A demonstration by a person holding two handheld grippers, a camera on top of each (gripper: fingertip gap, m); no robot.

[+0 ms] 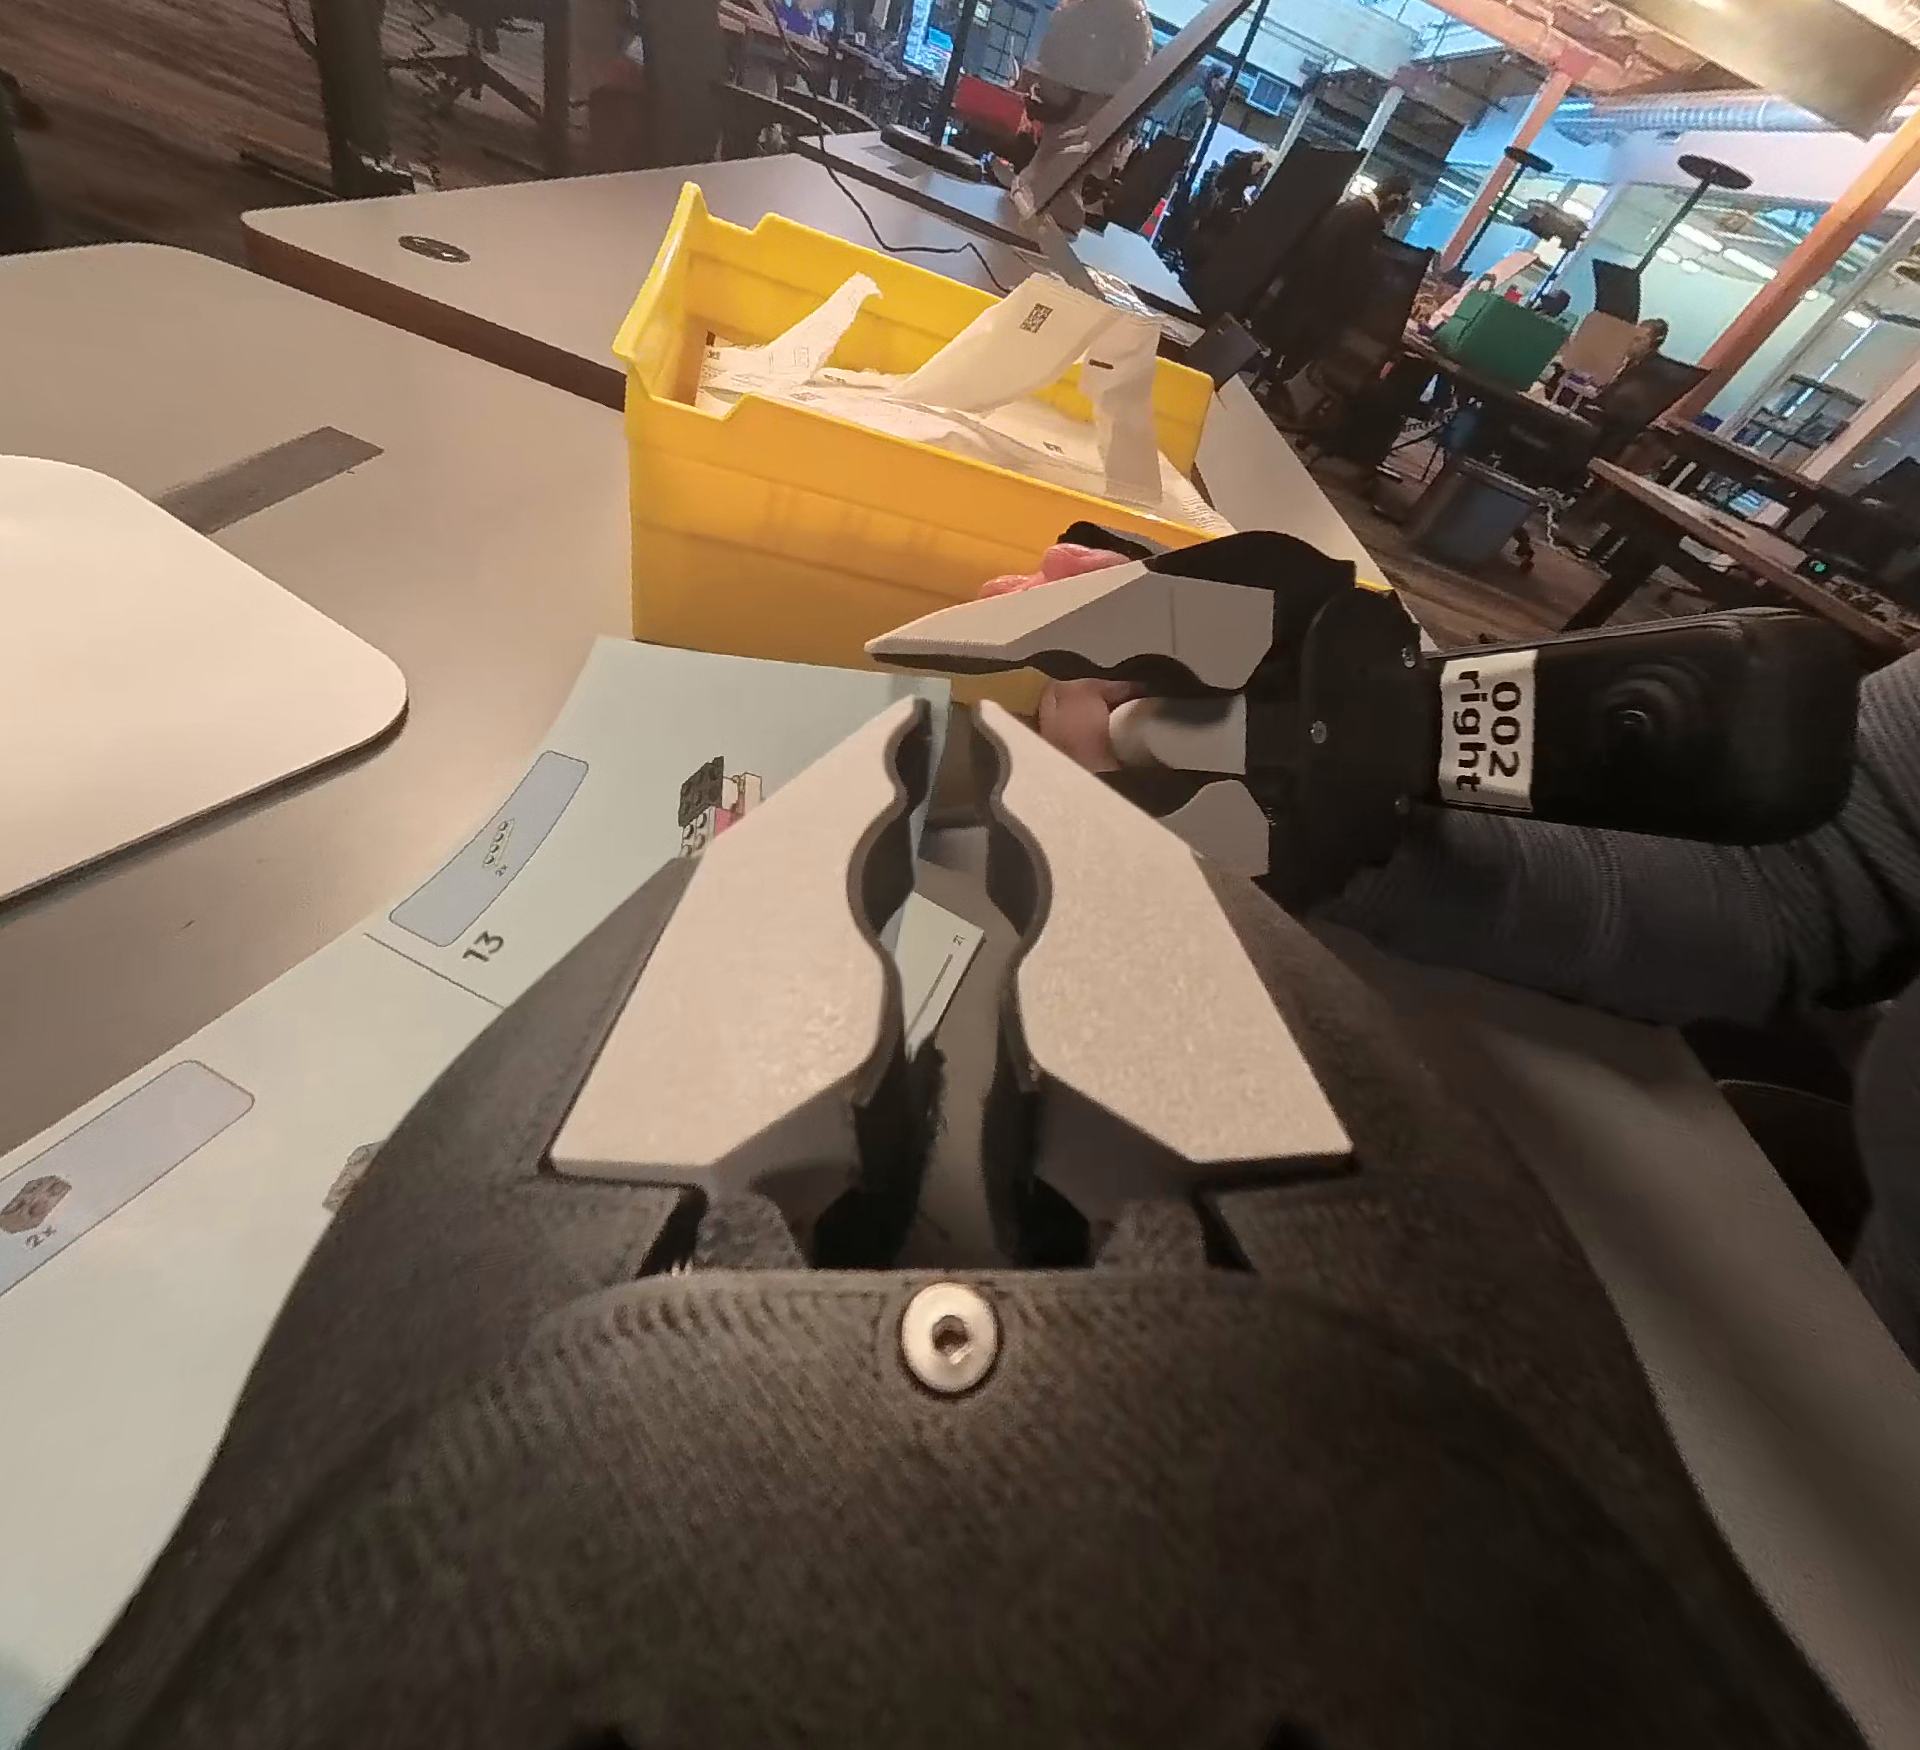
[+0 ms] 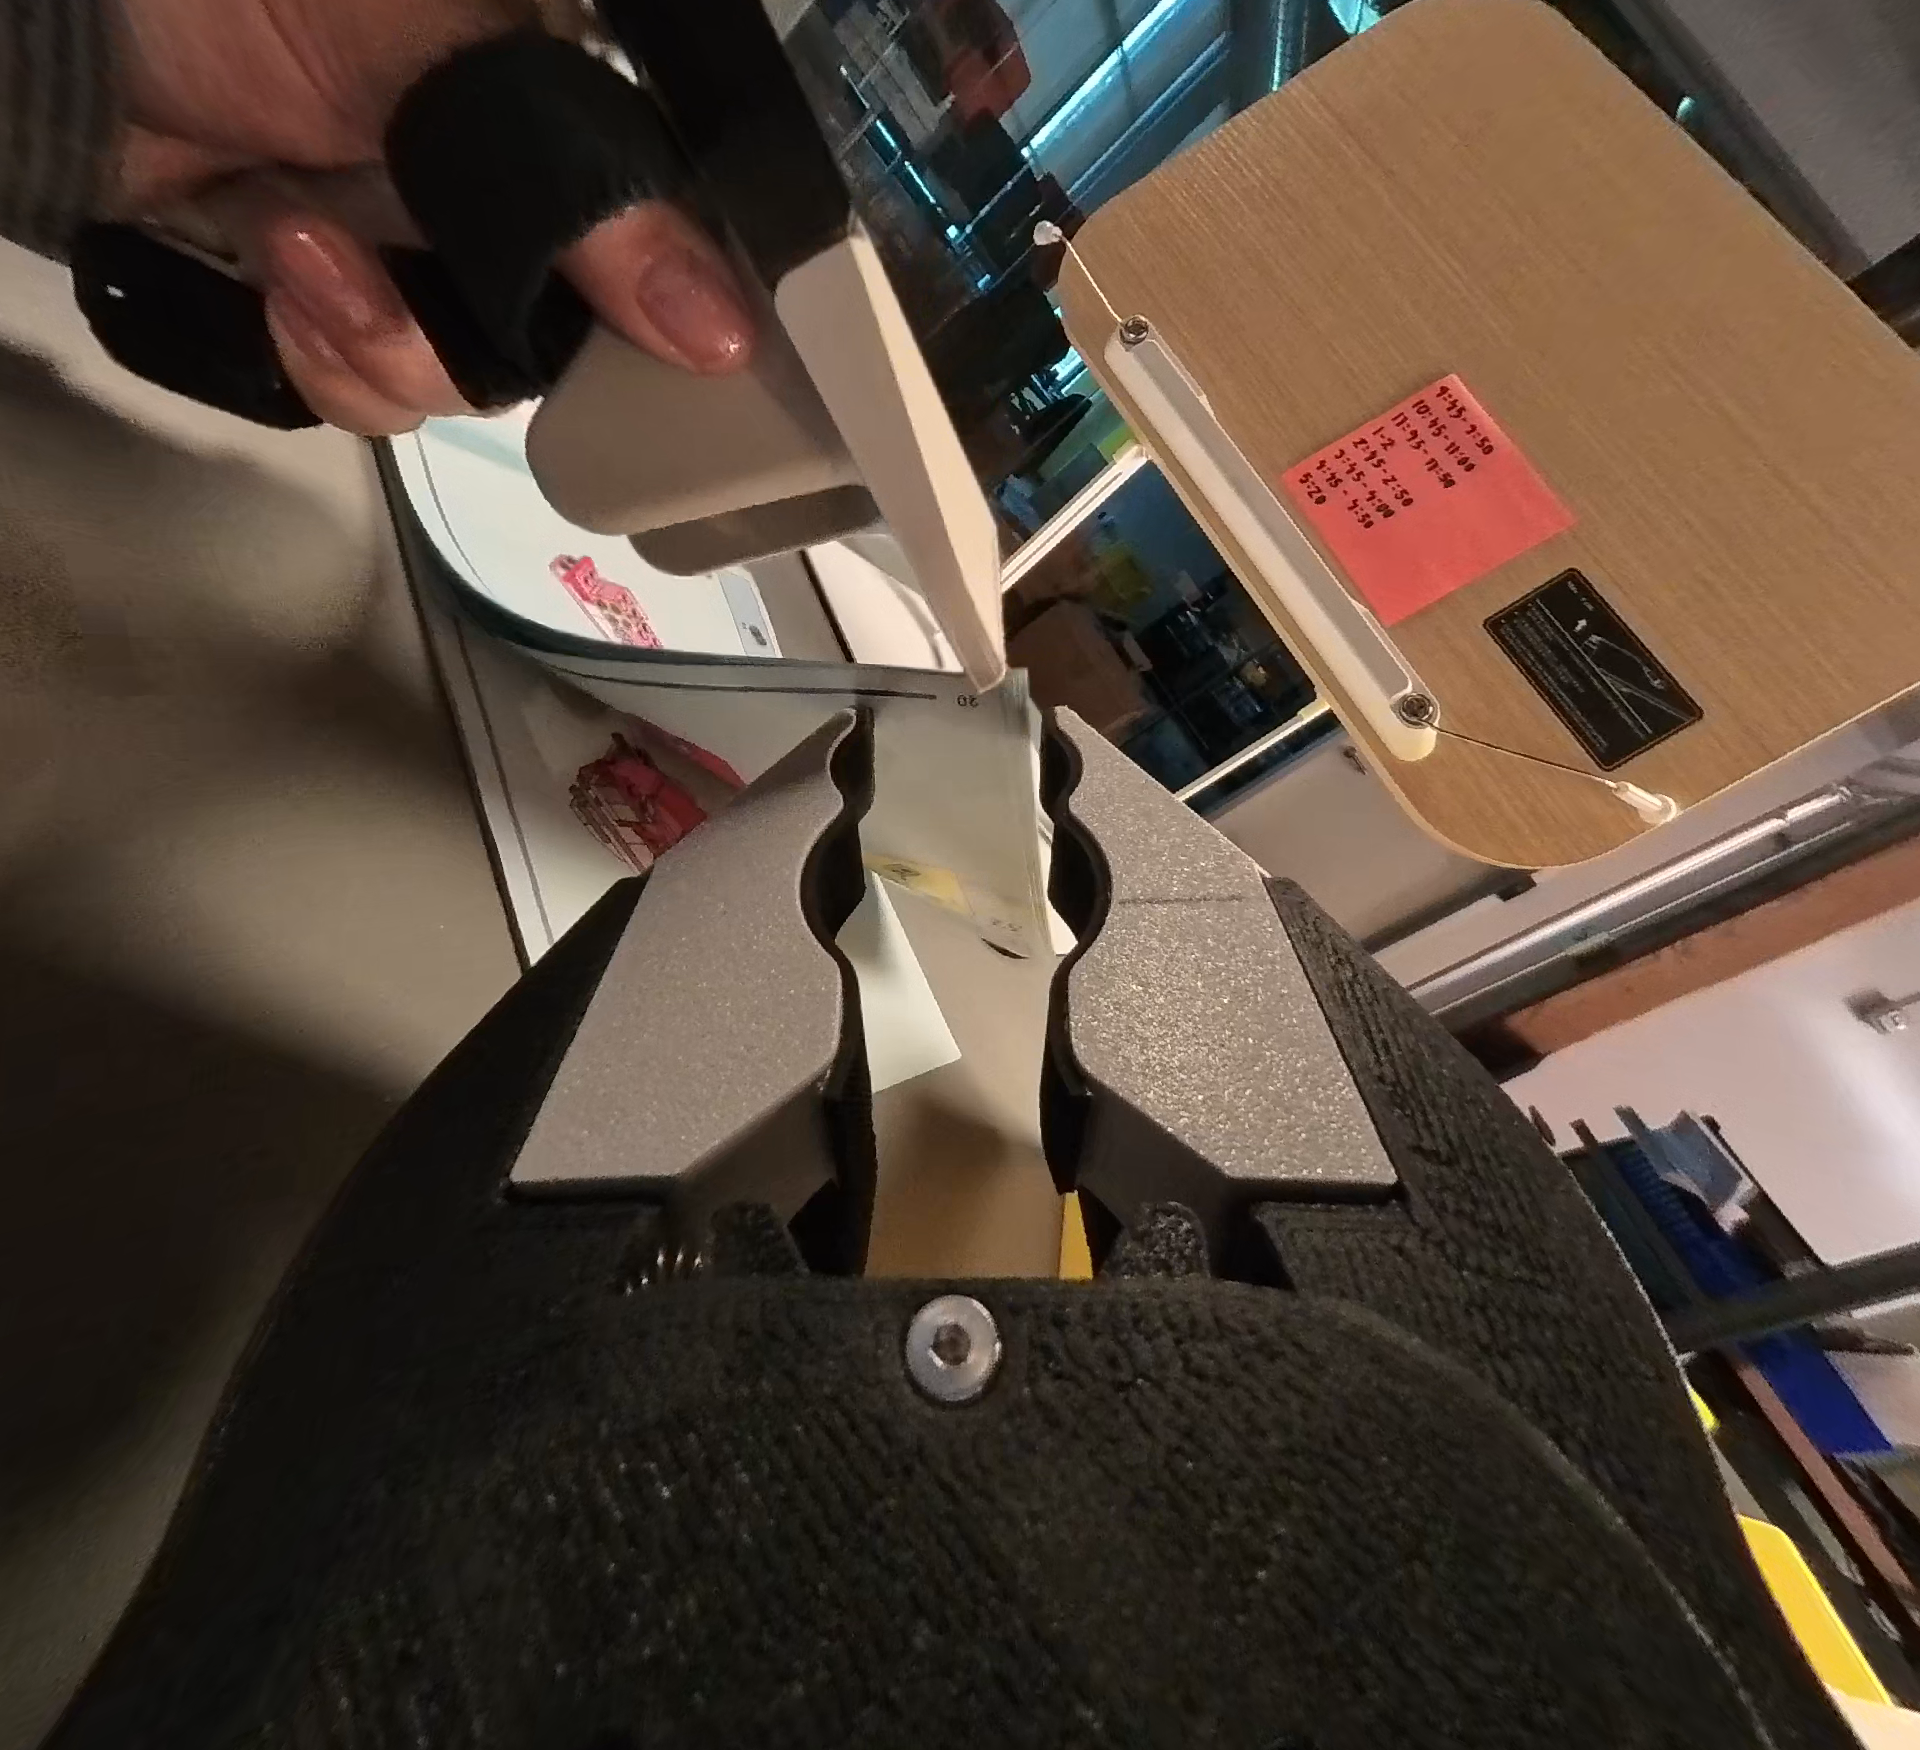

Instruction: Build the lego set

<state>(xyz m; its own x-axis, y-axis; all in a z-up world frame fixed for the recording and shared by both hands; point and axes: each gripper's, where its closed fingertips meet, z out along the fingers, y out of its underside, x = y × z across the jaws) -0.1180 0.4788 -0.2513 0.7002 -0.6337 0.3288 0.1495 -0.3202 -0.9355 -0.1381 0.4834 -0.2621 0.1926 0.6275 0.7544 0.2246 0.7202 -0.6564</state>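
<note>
Left hand-held gripper [image 1: 951, 713], fingers almost together, seems to pinch a lifted page [image 2: 582, 537] of the instruction booklet [image 1: 312, 1025] on the tabletop [image 1: 468, 557]. Right hand-held gripper [image 2: 951, 724] stands apart around further page edges, near a yellow bin [image 1: 831, 537].

Two grippers: left gripper [image 1: 948, 713] at 6 o'clock, right gripper [image 1: 894, 651] at 3 o'clock. One instruction booklet [image 1: 343, 952], pale blue pages, 8 o'clock. One yellow bin [image 1: 831, 537], 12 o'clock, holding several white paper bags [image 1: 997, 360]. One white board [image 1: 156, 651], 9 o'clock. Two grey tables [image 1: 416, 412].
</note>
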